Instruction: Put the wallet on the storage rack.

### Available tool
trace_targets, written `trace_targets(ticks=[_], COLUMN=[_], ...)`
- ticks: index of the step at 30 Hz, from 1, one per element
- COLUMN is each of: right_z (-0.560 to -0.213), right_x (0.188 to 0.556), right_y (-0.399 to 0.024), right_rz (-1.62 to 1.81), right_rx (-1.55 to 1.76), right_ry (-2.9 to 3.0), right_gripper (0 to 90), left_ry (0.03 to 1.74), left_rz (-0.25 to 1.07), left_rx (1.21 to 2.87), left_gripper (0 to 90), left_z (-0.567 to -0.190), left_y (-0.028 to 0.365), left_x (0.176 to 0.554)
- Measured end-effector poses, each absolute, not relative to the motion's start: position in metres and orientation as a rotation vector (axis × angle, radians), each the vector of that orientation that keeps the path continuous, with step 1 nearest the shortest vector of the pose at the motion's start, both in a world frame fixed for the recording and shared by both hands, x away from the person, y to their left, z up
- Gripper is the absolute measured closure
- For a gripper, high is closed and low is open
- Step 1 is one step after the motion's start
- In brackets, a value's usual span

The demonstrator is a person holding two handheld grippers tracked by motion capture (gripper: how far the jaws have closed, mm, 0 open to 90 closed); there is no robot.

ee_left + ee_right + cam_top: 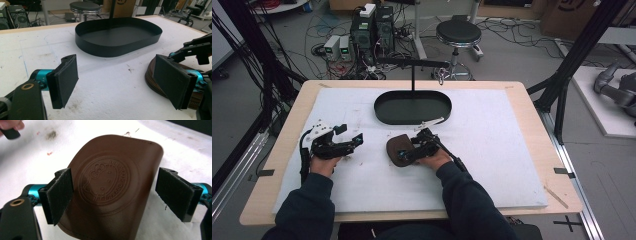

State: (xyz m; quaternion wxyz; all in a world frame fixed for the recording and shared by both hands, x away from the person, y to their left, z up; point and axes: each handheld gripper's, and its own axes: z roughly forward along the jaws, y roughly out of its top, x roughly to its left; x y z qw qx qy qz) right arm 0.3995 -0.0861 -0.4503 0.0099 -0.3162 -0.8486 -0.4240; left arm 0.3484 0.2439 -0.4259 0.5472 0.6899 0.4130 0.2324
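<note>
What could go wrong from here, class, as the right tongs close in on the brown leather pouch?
1. The right tongs stand open astride the wide brown pouch; closing may buckle the soft leather or slip off.
2. Pinched near one end, the pouch could droop or drop.
3. The black tray has a post with a crossbar that a lifted arm might strike.

Lighting even and diffuse from overhead; picture quality moderate, no serious glare.

High view: soft overall, low in detail; the white table cover (pixel 492 150) is bright but not blown out, and shadows under the hands are faint. Left gripper view: the black tray (pixel 117 37) holds focus with a dull sheen on its wall; the near pads (pixel 65 80) are slightly soft. Right gripper view: the brown leather pouch (pixel 112 182) is sharp at its embossed stamp, with a mild highlight; the far table surface is blurred and pale.
</note>
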Motion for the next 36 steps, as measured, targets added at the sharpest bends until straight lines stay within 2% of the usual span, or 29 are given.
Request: trace_targets(ticks=[6, 11, 21, 29, 36], right_z=[-0.452, -0.449, -0.44, -0.435, -0.434], right_x=[0.401, 0.4, 0.394, 0.386, 0.383], right_y=[-0.086, -0.085, -0.077, -0.071, -0.068], right_rz=[-1.311, -1.293, -1.285, -1.316, -1.335], right_rx=[-0.977, -0.957, -0.806, -0.664, -0.589], right_ry=[-2.648, -2.673, -2.838, -2.97, -3.032], right_gripper=[14.7, 19.8, 23.7, 24.6, 24.8], left_ry=[0.977, 0.974, 0.963, 0.925, 0.89], left_rz=[0.551, 0.547, 0.528, 0.432, 0.36], left_rx=[1.638, 1.641, 1.651, 1.646, 1.671], left_gripper=[20.6, 20.7, 22.0, 27.5, 26.0], left_z=[-0.426, -0.426, -0.426, -0.429, -0.432], left_y=[0.243, 0.243, 0.241, 0.234, 0.219], left_x=[0.348, 0.348, 0.347, 0.35, 0.359])
